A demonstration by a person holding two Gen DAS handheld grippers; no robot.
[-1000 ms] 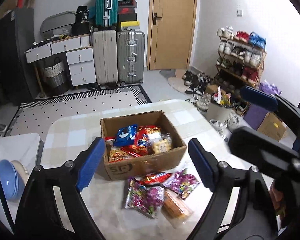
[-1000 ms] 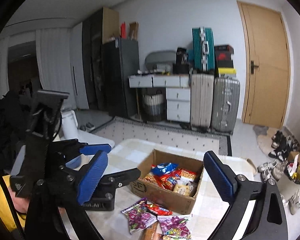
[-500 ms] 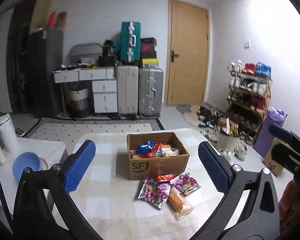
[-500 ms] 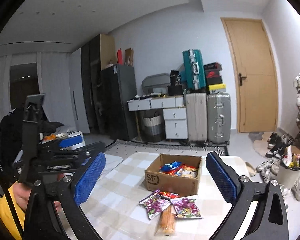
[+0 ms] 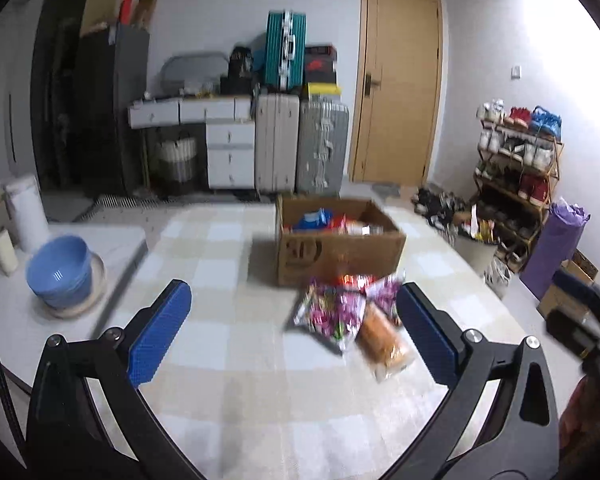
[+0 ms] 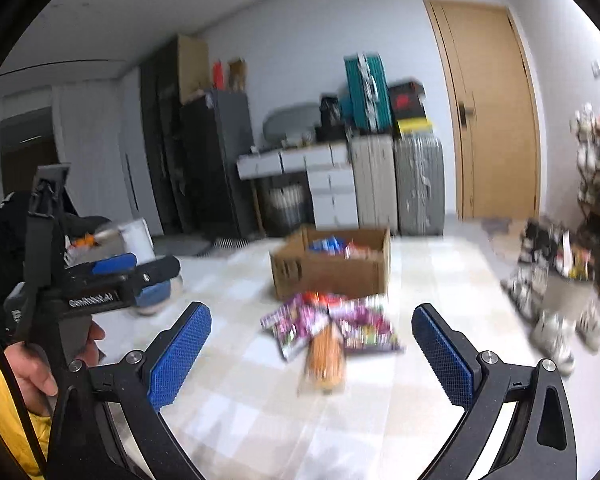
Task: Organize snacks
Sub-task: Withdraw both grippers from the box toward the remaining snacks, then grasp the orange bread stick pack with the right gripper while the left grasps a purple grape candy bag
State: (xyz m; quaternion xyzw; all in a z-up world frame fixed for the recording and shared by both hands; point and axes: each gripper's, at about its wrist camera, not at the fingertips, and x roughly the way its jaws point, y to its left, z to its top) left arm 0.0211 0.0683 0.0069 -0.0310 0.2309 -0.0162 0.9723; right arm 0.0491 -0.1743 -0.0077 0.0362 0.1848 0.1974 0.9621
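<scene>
The left gripper (image 5: 294,332) and right gripper (image 6: 312,350) hover with jaws spread, empty; loose snack packets (image 5: 340,316) lie mid-tabletop (image 5: 228,360) against the cardboard box (image 5: 340,246).

An open cardboard box (image 5: 340,246) holds snacks; purple packets (image 5: 332,314) and an orange pack (image 5: 382,342) lie before it.

box (image 5: 340,248): matt brown cardboard | snack packets (image 5: 332,312): glossy plastic film | tabletop (image 5: 228,344): matt checked cloth | gripper pads (image 5: 160,332): blue, knurled
</scene>
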